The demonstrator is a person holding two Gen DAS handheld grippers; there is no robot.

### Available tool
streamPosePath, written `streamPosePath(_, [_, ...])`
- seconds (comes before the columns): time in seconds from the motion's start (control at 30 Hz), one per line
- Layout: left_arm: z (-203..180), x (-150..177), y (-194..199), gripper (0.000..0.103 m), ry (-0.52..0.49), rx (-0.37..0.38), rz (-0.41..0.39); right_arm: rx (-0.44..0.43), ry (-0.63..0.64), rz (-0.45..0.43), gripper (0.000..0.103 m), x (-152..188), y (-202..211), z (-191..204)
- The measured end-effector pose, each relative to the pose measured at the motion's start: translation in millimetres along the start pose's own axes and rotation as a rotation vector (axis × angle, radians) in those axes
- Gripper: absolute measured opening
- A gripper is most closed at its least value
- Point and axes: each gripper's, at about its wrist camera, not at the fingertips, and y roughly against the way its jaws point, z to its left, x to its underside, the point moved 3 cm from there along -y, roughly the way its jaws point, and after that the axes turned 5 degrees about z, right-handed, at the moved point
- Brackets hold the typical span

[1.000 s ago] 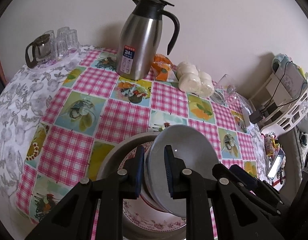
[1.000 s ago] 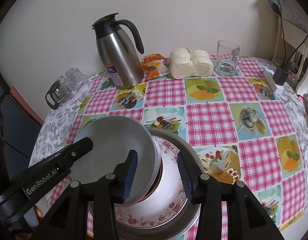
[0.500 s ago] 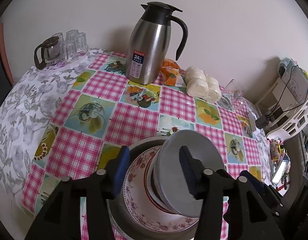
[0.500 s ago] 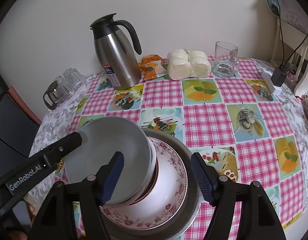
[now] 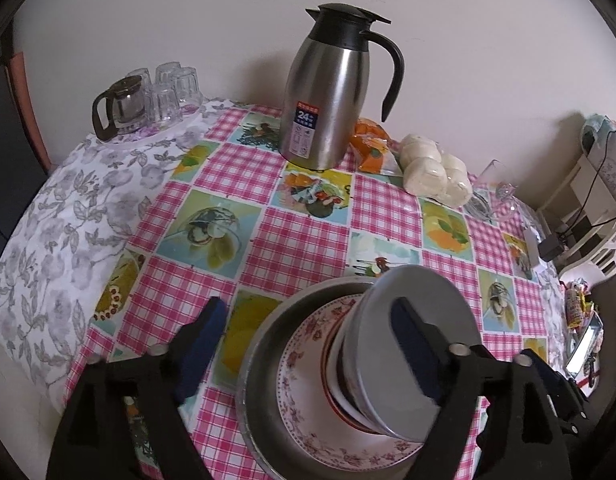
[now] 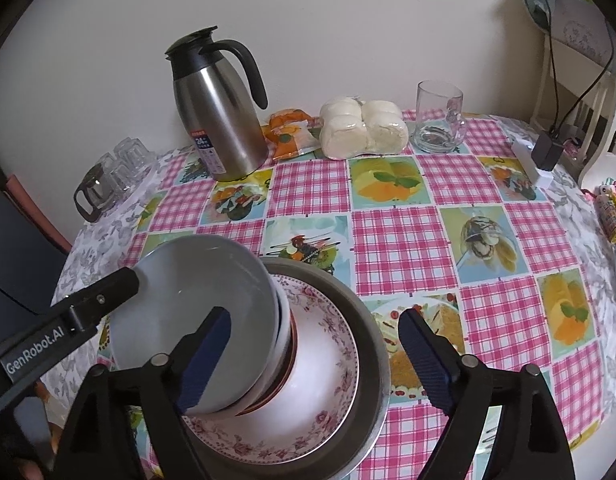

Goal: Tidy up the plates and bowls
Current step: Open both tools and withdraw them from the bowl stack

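A grey-white bowl [image 5: 412, 312] tops a short stack of bowls on a floral plate [image 5: 303, 364], which lies in a wide metal dish [image 5: 259, 352]. My left gripper [image 5: 308, 344] hangs over the stack, jaws opening. Its pads are clear of the bowl; one fingertip [image 5: 412, 344] stands in front of the bowl, the other out over the tablecloth. In the right wrist view the bowl [image 6: 195, 280], floral plate [image 6: 328, 380] and metal dish [image 6: 374, 344] show again. My right gripper [image 6: 314, 356] straddles the stack, jaws also opening, and nothing is gripped. The left gripper's arm [image 6: 87, 308] reaches in from the left.
A steel thermos jug [image 5: 328, 100] stands at the back, with an orange packet [image 6: 287, 136], wrapped white buns [image 6: 364, 128] and a glass mug [image 6: 440, 120] beside it. A glass teapot with tumblers [image 5: 143, 100] is far left. A charger [image 6: 548, 152] and chair [image 6: 580, 80] are right.
Both grippers have opened wide and let go of the top bowl's rim. The bowl now rests on the stack. The left view has tilted slightly upward.
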Motion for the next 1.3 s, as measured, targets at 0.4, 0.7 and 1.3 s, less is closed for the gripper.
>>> streamPosePath(0.4, [7, -3, 0, 0.090, 0.012, -0.051, -0.026, 0.004, -0.004, -0.015, 0.103, -1, 1, -2])
streamPosePath(0.7, [11, -4, 1, 0.092, 0.023, -0.085, -0.044, 0.002, -0.010, -0.027, 0.103, -2, 2, -5])
streamPosePath(1.3, [7, -6, 10, 0.092, -0.001, -0.196, -0.058, 0.028, -0.005, -0.034, 0.103, 0, 8, -12])
